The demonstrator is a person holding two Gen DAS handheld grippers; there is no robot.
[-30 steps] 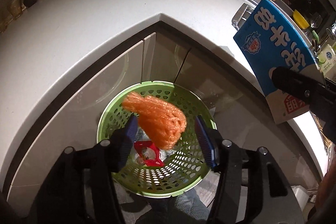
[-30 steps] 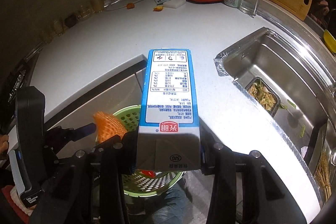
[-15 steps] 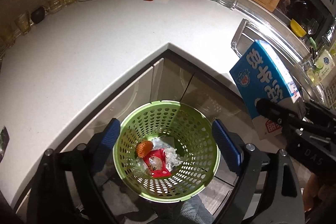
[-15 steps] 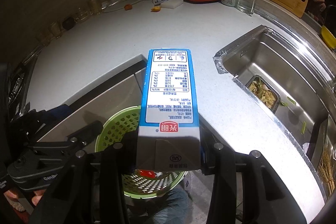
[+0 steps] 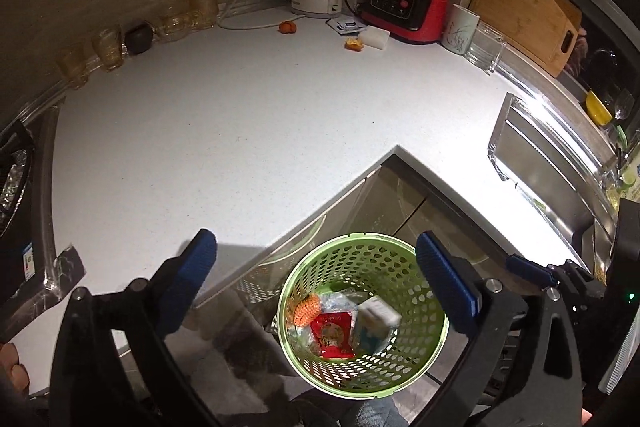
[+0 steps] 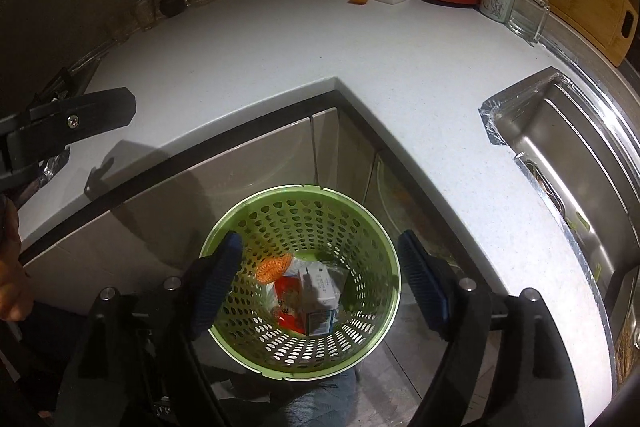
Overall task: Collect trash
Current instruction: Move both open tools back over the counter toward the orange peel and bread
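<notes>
Right wrist: carton (image 6: pixel 318 291) in basket (image 6: pixel 372 227), below spread fingers (image 6: pixel 216 279).

Green perforated basket (image 6: pixel 394 267) holds milk carton (image 6: pixel 320 297), orange net (image 6: pixel 272 265), red wrapper (image 6: pixel 289 303).

From the left wrist we look steeply down past the counter corner, the green basket (image 5: pixel 362 315) low at 5 o'clock. Our right wrist view sits closer above the same basket (image 6: pixel 300 287), at 6 o'clock; both share the countertop (image 5: pixel 240 131).

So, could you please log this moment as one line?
left gripper: open, empty | right gripper: open, empty | milk carton: in green basket | orange net: in basket
</notes>
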